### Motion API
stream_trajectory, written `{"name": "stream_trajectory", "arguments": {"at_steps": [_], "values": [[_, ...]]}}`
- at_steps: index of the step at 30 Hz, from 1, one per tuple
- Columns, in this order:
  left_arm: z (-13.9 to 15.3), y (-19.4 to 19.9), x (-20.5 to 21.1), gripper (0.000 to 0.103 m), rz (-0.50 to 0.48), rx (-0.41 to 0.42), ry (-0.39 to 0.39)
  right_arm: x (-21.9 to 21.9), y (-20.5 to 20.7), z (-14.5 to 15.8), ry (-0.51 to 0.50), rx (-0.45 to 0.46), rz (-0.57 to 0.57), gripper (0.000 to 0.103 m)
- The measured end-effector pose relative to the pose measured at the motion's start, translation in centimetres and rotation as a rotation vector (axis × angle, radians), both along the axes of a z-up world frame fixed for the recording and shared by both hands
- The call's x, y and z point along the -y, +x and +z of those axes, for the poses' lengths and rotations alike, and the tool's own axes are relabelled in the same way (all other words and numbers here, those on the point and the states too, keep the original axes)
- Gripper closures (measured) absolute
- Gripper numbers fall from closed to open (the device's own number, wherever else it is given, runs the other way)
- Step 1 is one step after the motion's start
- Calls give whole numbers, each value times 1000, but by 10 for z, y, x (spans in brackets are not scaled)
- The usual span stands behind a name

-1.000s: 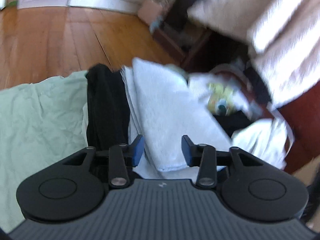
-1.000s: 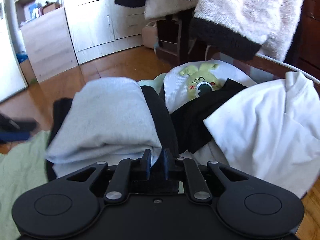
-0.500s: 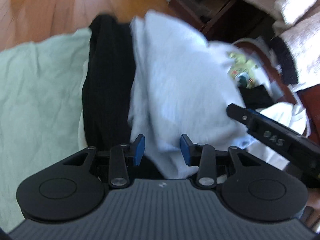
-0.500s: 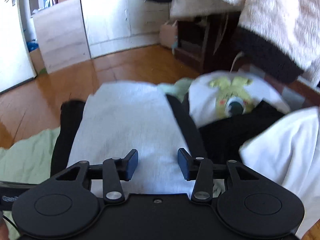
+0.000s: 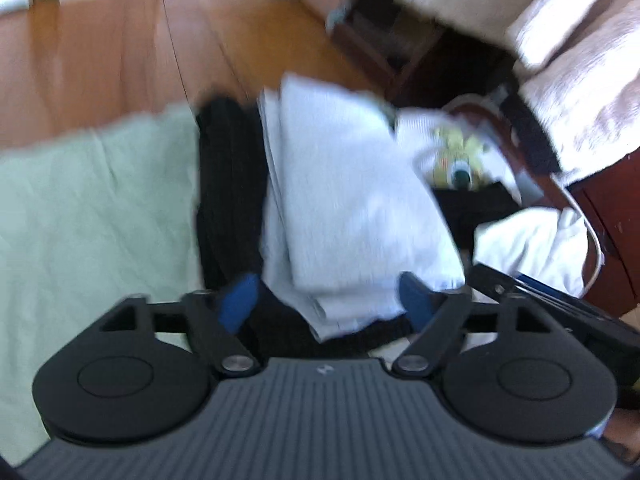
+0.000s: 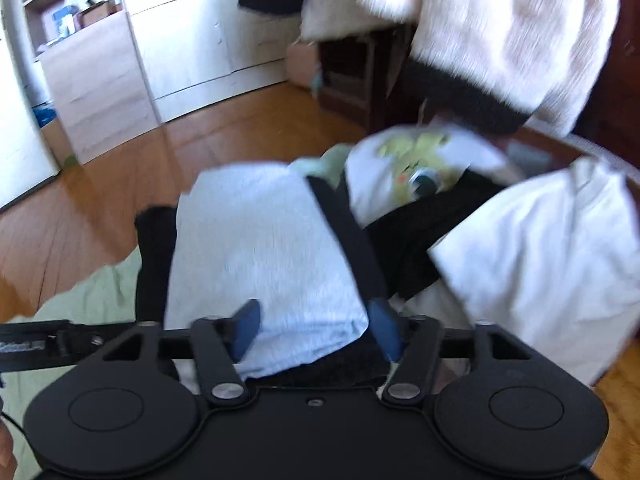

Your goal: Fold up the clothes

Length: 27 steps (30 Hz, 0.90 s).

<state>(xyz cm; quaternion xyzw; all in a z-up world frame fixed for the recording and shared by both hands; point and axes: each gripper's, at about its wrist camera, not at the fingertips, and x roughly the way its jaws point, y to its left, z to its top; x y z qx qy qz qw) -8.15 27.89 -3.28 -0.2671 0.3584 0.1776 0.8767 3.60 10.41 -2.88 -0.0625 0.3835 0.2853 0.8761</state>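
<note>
Warm wooden floorboards (image 6: 240,128) frame the work area. Both grippers — left gripper (image 5: 328,304) and right gripper (image 6: 314,330) — hover with fingers spread apart, holding nothing, just above the folded pale-grey knit garment (image 5: 352,200). It rests on a folded black garment (image 5: 228,192) — apparently a finished stack — atop a mint-green cloth (image 5: 92,208).

left hand-held gripper (image 5: 328,304): black ribbed body, blue pads (silver pivot screws) | right hand-held gripper (image 6: 316,326): same, smooth body
</note>
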Motion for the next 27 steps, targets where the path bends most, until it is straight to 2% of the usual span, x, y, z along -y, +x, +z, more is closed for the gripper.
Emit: {"name": "stream_trajectory", "arguments": {"at_steps": [2, 5, 7, 8, 11, 13, 15, 17, 18, 20, 25, 27], "values": [[22, -14, 8, 11, -7, 8, 86, -5, -10, 19, -31, -11, 5, 32], [33, -34, 16, 10, -18, -6, 90, -4, -37, 34, -46, -15, 9, 30], [39, -42, 18, 7, 6, -34, 103, 2, -53, 39, -46, -25, 3, 22], [40, -44, 18, 6, 12, -54, 116, 4, -60, 40, -52, -20, 12, 21], [36, -52, 26, 4, 16, -130, 151, 8, -80, 42, -100, 18, 12, 21], [30, -58, 29, 2, 20, -193, 139, 12, -90, 42, -119, 27, 6, 20], [22, -64, 33, 2, 22, -254, 117, 20, -97, 41, -90, -17, 11, 14], [19, -70, 39, 2, 11, -285, 111, 26, -101, 40, -59, -74, 5, 14], [19, -73, 43, 2, 12, -291, 123, 29, -103, 39, -48, -98, 0, 14], [20, -78, 48, 2, 10, -286, 145, 30, -109, 40, -68, -86, -4, 14], [26, -94, 55, 0, 23, -252, 92, 36, -125, 51, -97, -49, 14, 14], [28, -98, 60, 0, 27, -264, 102, 38, -130, 56, -111, -37, 19, 14]]}}
